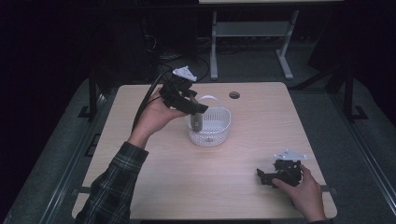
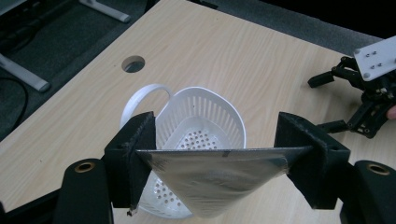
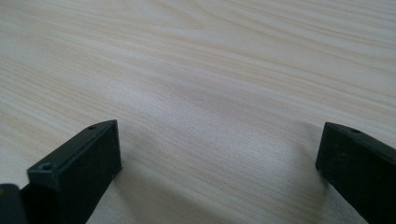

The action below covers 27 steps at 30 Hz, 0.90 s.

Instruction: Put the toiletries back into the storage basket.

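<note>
A person's left hand holds my left gripper (image 1: 198, 111) above a white perforated basket (image 1: 215, 130) at the table's middle. It is shut on a grey, silvery pouch (image 1: 197, 122) that hangs down into the basket's left side. In the left gripper view the pouch (image 2: 210, 179) has its flat top edge stretched between the two jaws of my left gripper (image 2: 217, 151), with the basket (image 2: 205, 116) and its arched handle (image 2: 140, 95) beneath. My right gripper (image 1: 266, 170) rests low at the table's front right in a hand, jaws wide apart. In the right gripper view the gripper (image 3: 219, 154) has bare wood between its jaws.
The light wooden table (image 1: 154, 186) has a round cable hole (image 1: 234, 95) behind the basket. A cable (image 1: 144, 100) trails from the left gripper off the back left. Beyond the table stands a desk frame (image 1: 285, 56) on dark floor. The right gripper (image 2: 369, 88) also appears far right.
</note>
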Tool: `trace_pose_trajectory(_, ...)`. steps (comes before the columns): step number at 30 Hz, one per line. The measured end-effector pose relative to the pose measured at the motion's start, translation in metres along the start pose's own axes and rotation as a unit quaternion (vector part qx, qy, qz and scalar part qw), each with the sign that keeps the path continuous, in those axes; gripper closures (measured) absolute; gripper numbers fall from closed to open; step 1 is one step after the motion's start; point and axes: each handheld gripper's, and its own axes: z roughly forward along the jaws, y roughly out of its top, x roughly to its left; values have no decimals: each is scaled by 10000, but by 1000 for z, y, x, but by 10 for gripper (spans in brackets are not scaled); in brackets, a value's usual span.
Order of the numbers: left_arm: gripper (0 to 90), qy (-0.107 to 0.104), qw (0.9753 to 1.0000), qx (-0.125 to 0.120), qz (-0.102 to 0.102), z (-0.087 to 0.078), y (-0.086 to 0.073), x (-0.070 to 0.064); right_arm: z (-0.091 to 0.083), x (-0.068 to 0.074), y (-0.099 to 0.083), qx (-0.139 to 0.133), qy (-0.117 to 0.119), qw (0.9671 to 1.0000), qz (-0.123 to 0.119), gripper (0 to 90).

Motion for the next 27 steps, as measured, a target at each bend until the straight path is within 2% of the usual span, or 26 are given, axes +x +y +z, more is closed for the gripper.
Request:
trace_pose_trajectory(10,293,103,9999,-7,-45,7,1,5,0,0,0,-2,-3,10000,5,0)
trace_pose_trajectory(16,292,184,9998,82,-42,12,0,8,0,0,0,3,0,10000,0,0)
trace_pose_trajectory(27,292,272,9994,31,-191,23,-7,15,0,0,0,4,-2,10000,-3,0)
